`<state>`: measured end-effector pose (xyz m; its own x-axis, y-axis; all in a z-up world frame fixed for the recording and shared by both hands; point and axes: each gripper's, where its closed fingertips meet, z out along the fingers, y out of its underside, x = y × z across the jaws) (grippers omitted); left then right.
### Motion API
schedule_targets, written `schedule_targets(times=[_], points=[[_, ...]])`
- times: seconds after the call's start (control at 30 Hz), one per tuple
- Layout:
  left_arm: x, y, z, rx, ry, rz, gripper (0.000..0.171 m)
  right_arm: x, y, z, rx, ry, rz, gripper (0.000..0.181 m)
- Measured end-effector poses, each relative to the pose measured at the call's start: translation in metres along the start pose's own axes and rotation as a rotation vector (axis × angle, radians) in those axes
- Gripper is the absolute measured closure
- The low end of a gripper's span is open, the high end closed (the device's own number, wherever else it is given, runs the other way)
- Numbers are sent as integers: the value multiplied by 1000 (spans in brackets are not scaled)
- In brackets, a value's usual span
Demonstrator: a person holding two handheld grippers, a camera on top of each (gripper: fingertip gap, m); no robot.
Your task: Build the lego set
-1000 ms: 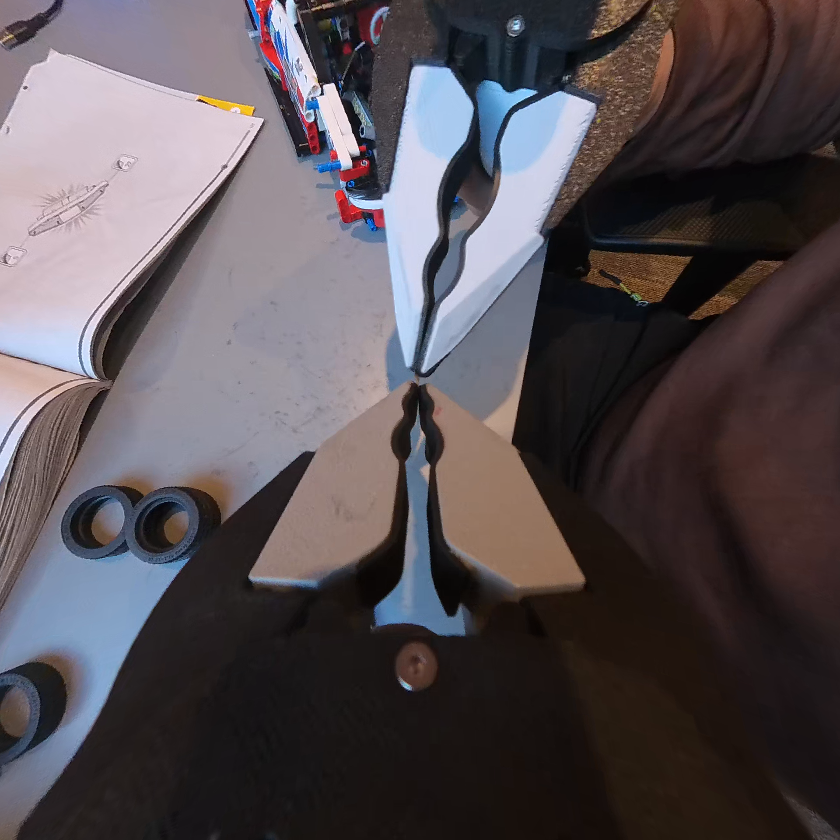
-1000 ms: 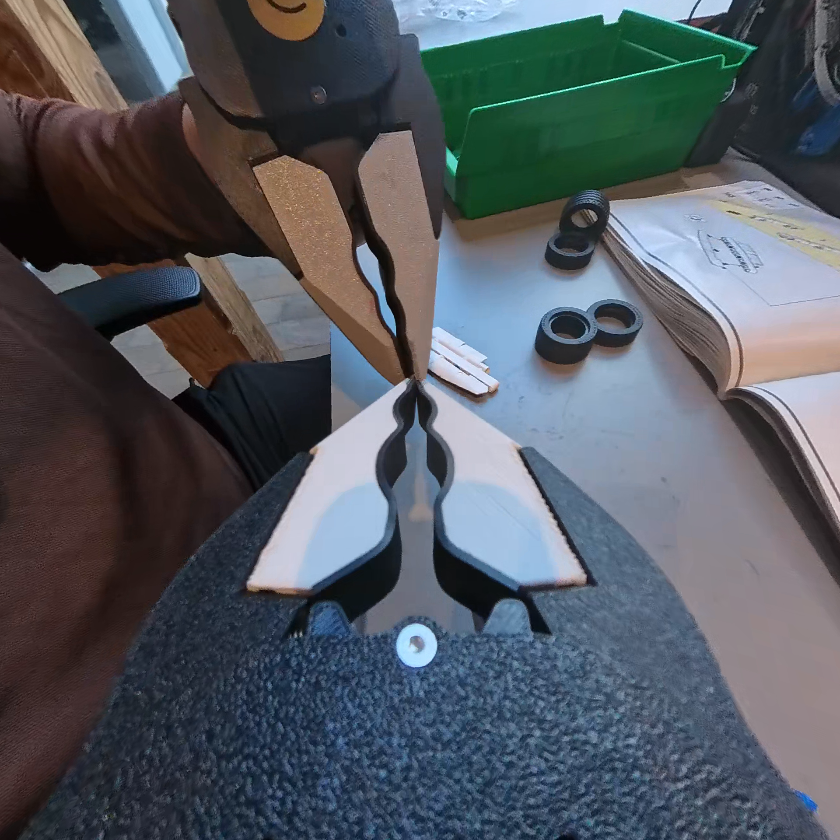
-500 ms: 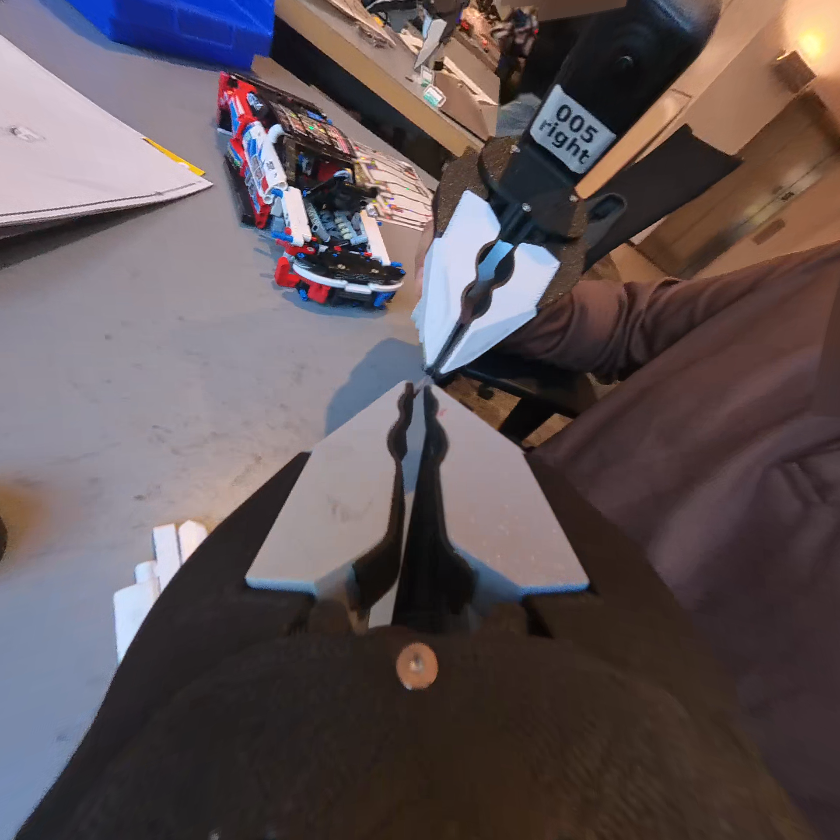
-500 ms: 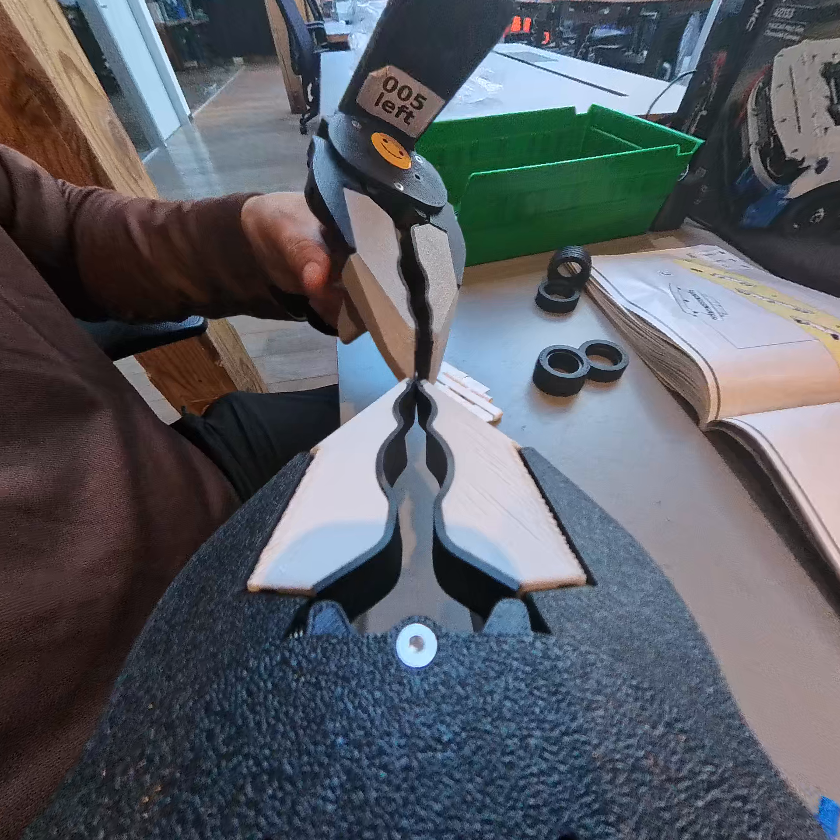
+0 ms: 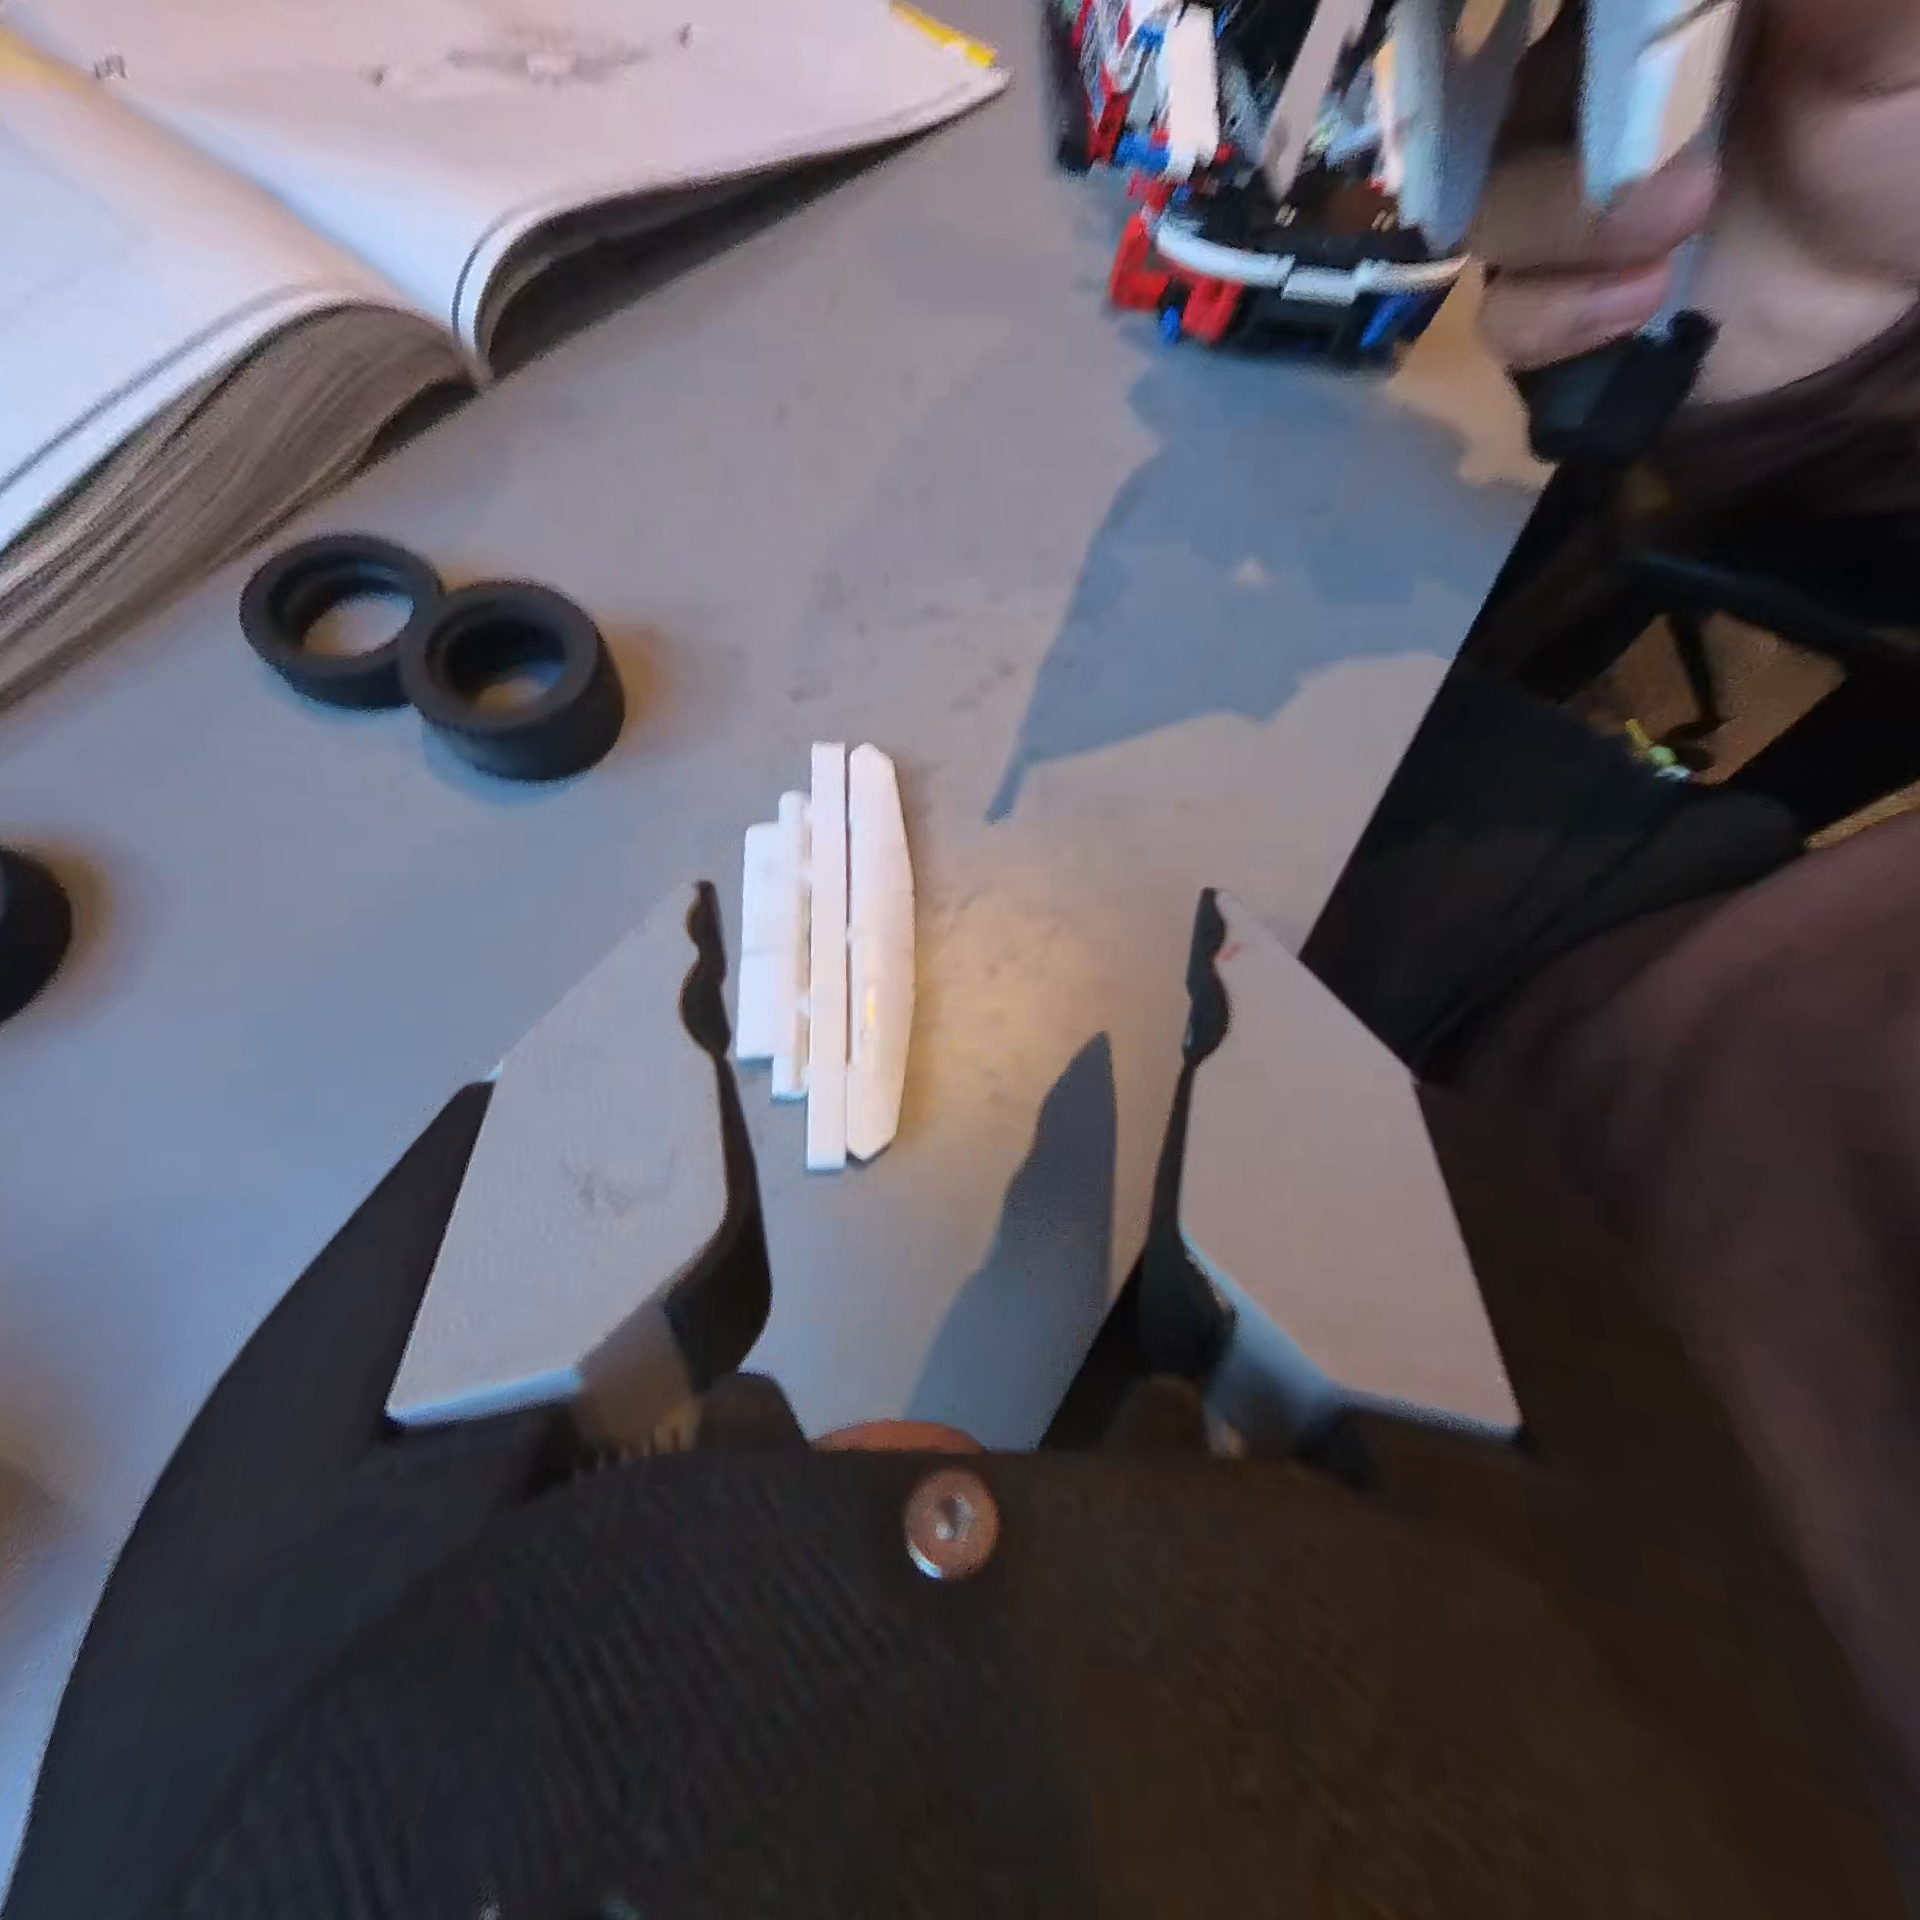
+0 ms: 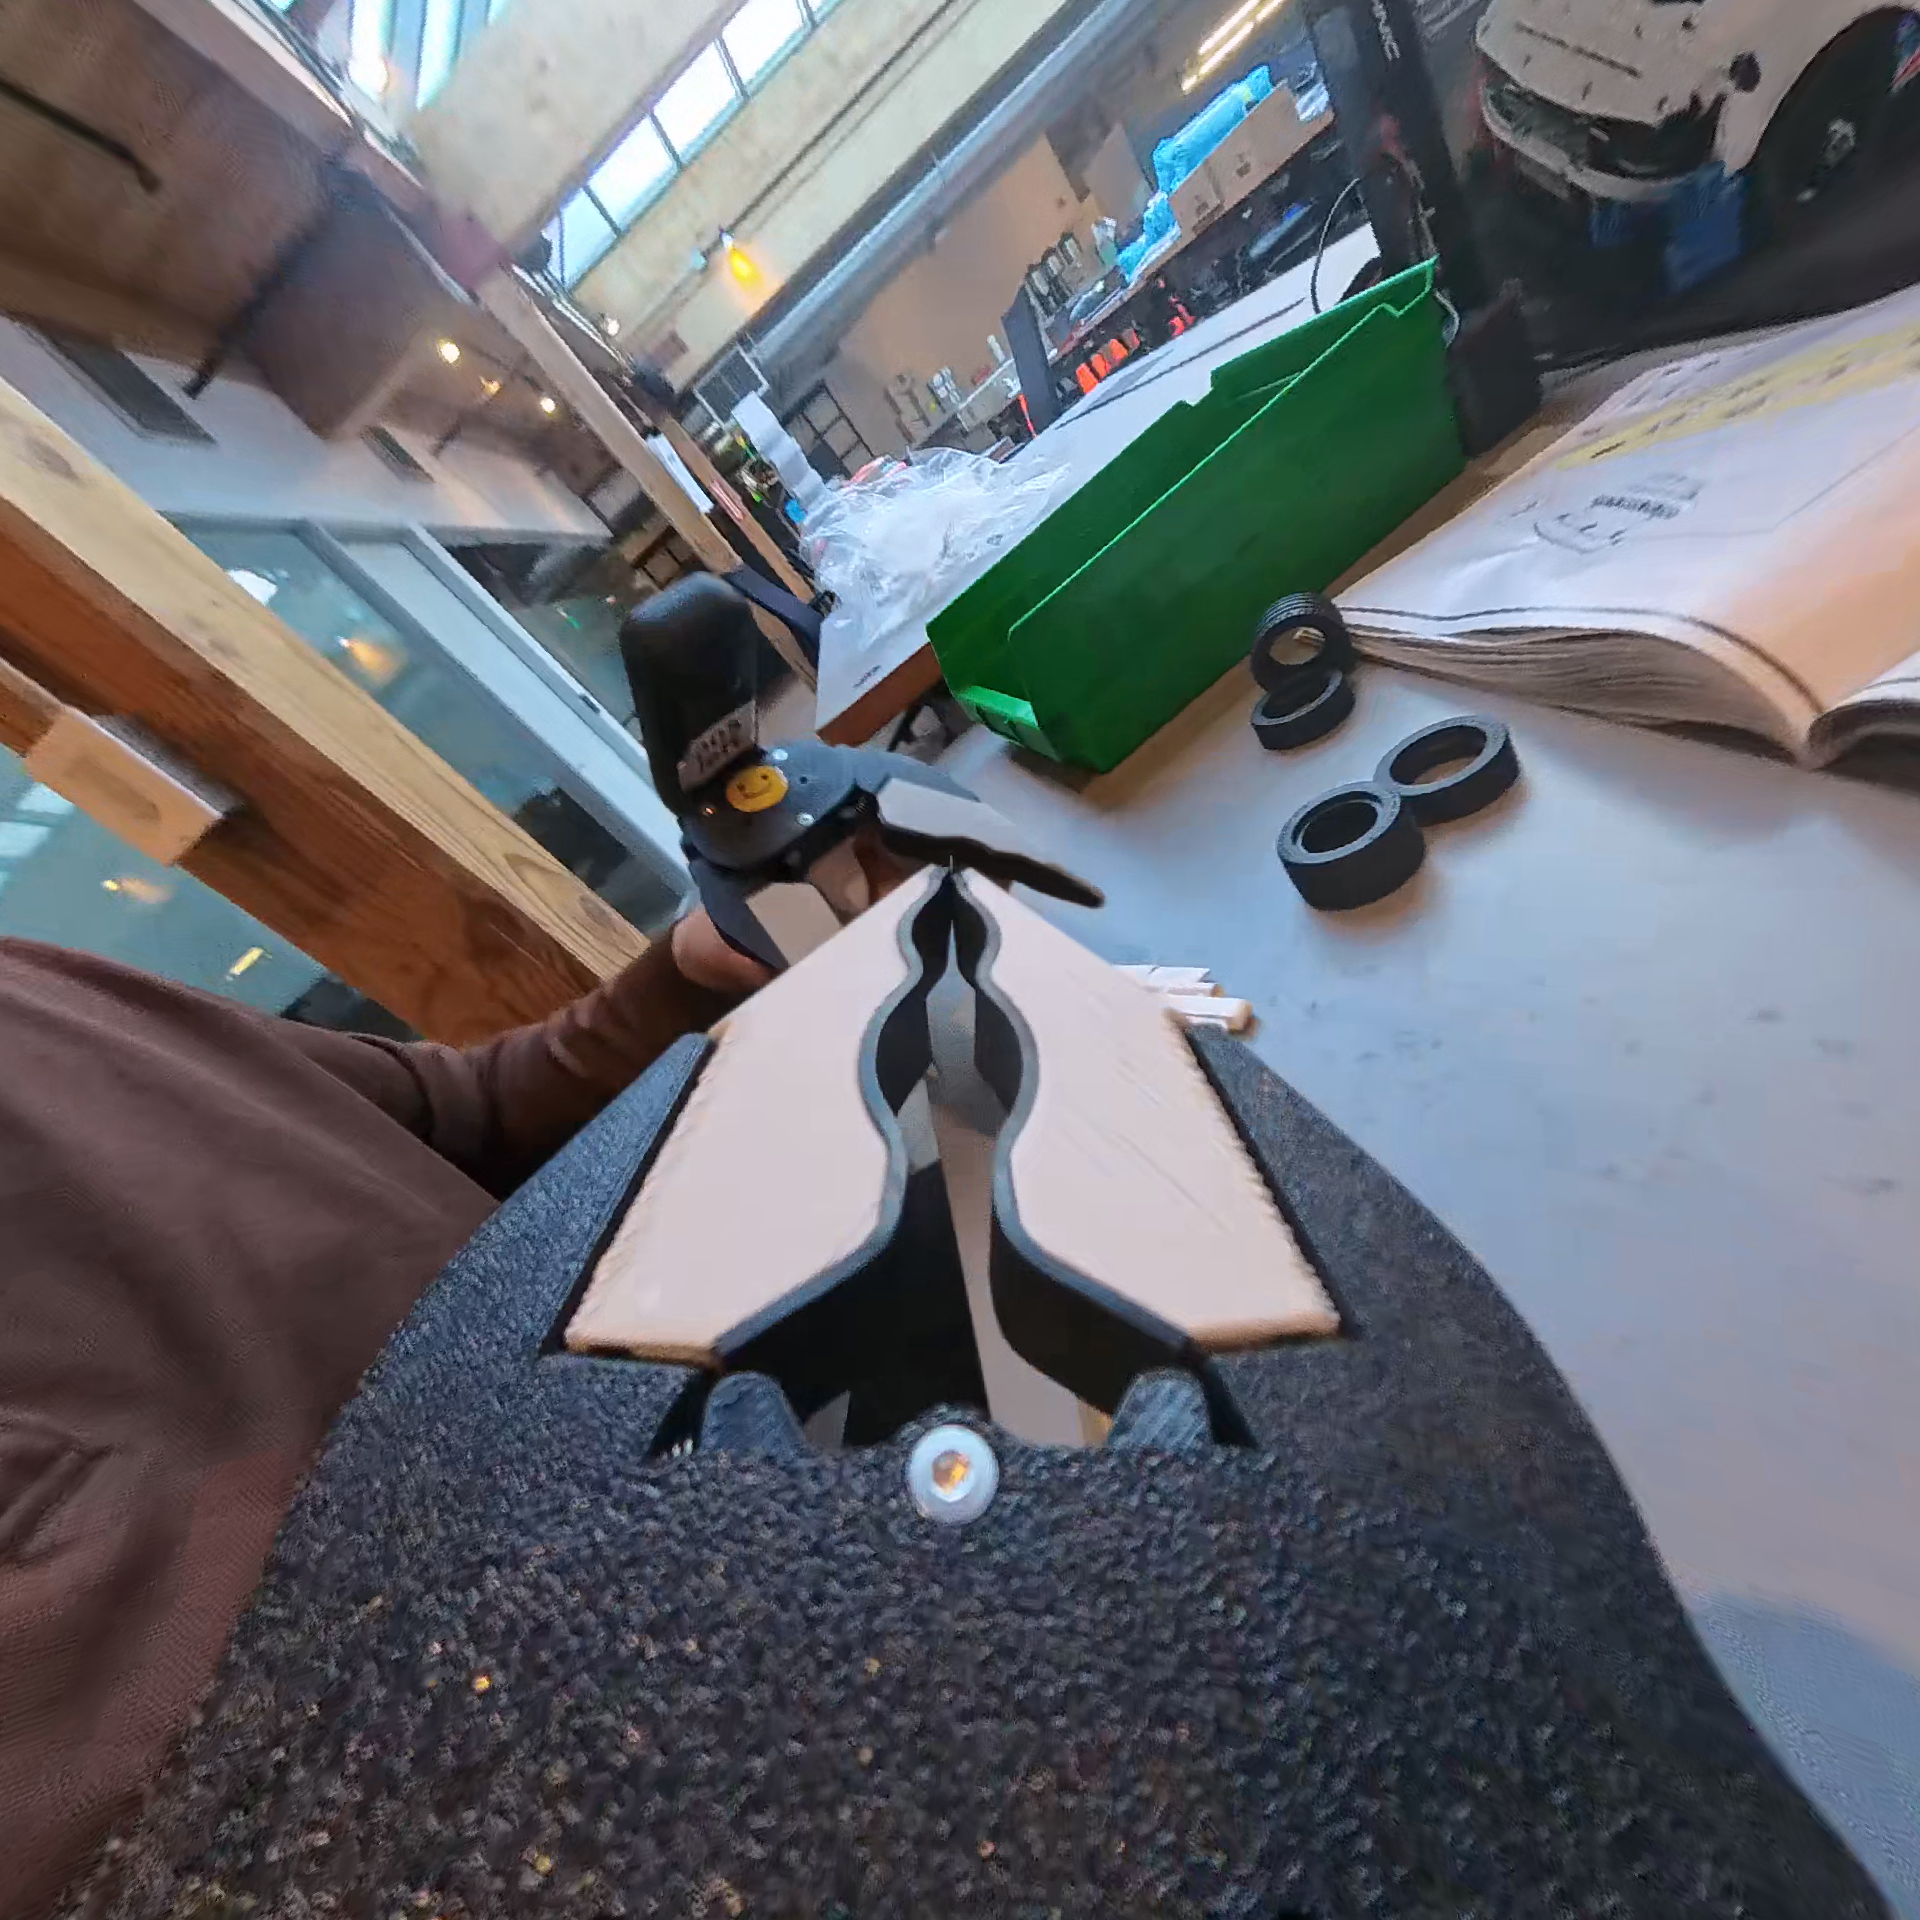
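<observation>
My left gripper [image 5: 956, 899] is open and hangs low over the grey table [image 5: 831, 468]. A small group of white lego pieces [image 5: 831, 956] lies flat between its fingers, closer to the left finger. My right gripper [image 6: 948, 883] is shut with nothing visible between its tips, and is held above the table's near edge. The white pieces [image 6: 1195, 997] show just past its right finger. The left gripper's black body [image 6: 769, 821] shows beyond it. The partly built red, white and blue lego car [image 5: 1247, 208] stands at the far side, blurred.
Two black tyres [image 5: 436, 644] lie side by side left of the white pieces, and another tyre [image 5: 21, 925] lies at the left edge. An open instruction book [image 5: 312, 208] lies at the far left. A green bin [image 6: 1195, 582] stands beyond more tyres [image 6: 1299, 675]. A chair is at the table's edge. The gap from one gripper's tips to the other's is roughly 15 cm.
My left gripper has opened, pulled away from the right gripper's tips and swung down over the white pieces. My right gripper has stayed shut and tilted.
</observation>
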<state>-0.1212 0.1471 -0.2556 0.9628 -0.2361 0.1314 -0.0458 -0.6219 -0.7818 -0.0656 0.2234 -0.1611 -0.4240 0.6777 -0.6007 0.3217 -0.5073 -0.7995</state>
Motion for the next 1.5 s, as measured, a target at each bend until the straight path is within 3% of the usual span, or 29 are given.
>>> schedule_targets(times=[0.23, 0.4, 0.53, 1.03, 1.17, 1.27, 1.5], points=[[-20, 36, 14, -119, -74, 73, 100, 6, 28, 13, -76, -23, 51, 181], [-26, 29, 26, -147, -34, 138, 109, 18, 39, 15, -99, -33, 56, 181], [-33, 21, 31, -151, 18, 148, 133, 31, 39, 13, -94, -1, 32, 181], [-2, 6, 57, -132, 192, 254, 133, 43, 37, 9, -47, -13, 162, 181], [0, 7, 57, -133, 191, 265, 130, 43, 39, 10, -55, -13, 170, 181], [-1, 8, 55, -129, 164, 258, 116, 43, 41, 10, -64, -12, 178, 181], [-11, 18, 36, -109, 99, 201, 114, 46, 43, 11, -72, -7, 198, 181]])
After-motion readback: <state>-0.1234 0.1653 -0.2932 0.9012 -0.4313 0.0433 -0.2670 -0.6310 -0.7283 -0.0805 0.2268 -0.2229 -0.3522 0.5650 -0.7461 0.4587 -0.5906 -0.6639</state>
